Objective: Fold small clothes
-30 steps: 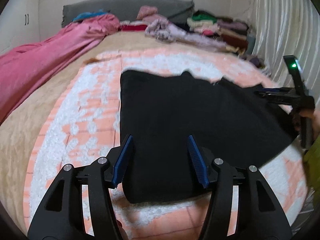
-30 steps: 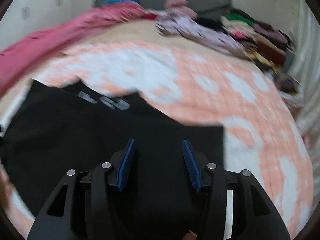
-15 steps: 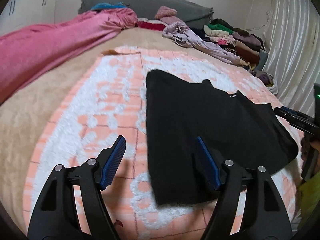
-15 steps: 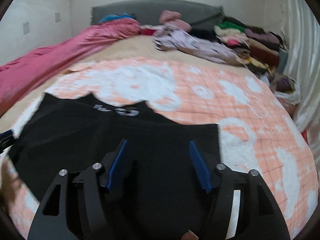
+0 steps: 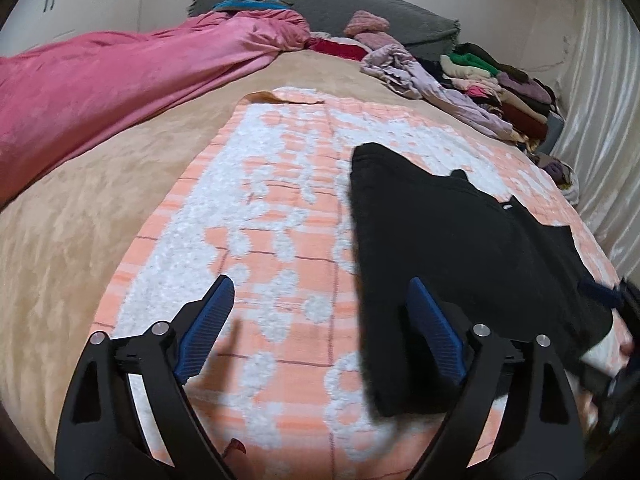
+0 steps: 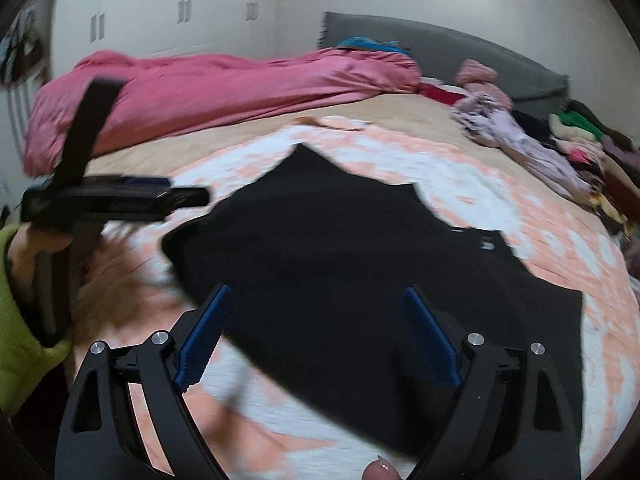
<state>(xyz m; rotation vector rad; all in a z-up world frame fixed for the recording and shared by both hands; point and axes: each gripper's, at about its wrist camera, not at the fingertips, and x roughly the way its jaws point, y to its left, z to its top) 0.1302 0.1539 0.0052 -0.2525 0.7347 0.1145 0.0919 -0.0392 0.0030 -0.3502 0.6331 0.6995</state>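
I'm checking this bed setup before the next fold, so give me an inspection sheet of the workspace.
Surface: peach and white blanket spread on a tan bed cover.
Job's things: black garment lying flat on the blanket, held by neither gripper.
Clutter: pink duvet along one side; pile of clothes near the headboard.
Grippers: left hand-held gripper and right hand-held gripper, jaws opening, nothing between the pads.
Cables: nothing seen.
Surroundings: white cupboards; pale curtain.
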